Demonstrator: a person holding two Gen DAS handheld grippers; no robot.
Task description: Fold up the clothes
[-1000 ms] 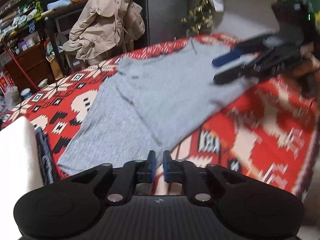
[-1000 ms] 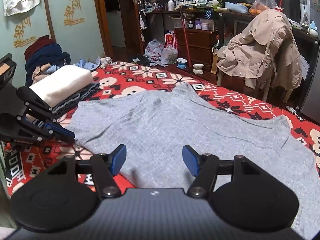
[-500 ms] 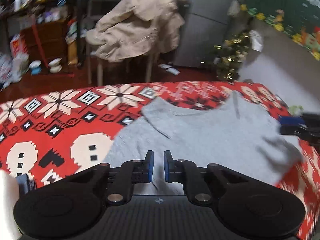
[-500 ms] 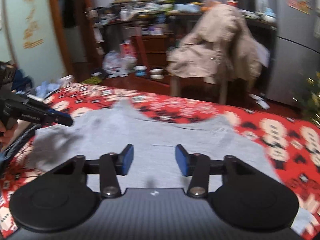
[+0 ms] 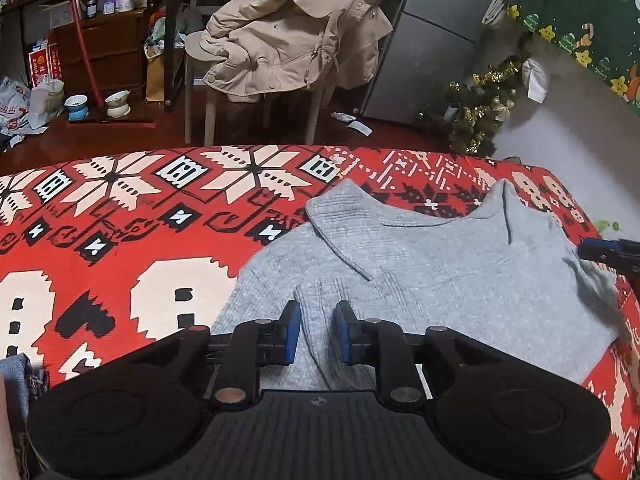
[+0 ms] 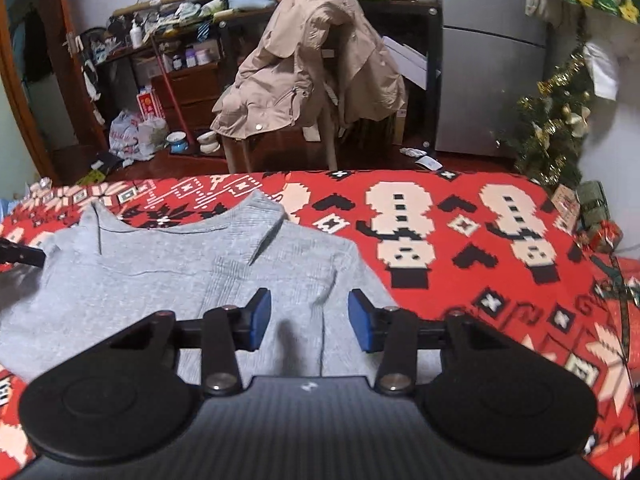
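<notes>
Grey ribbed knit sweater lies flat on the red, white and black patterned blanket covering the bed. In the left wrist view it fills the centre and right of the frame; in the right wrist view, the centre and left.

Step in hand, as judged: positioning both tongs over the near part of the garment ahead of a grasp for the first fold. No fold made yet; fabric lies spread with the collar at the far side.

Left tongs: a narrow gap, jaws have just been opening. The sweater shows through the gap, but the blue pads do not press on it.
Right tongs: moderately wide, jaws have just been closing. Grey fabric lies below the gap, not pinched.

Next move calls for lowering each tongs to the fabric, closing on an edge or a shoulder, then carrying it across. Risk: ribbed knit may bunch if only one layer is caught.

Against the earlier frames: both views have swung round to face the beige jacket draped on a chair. The stack of folded clothes seen earlier at the left of the right wrist view is gone from that view.
</notes>
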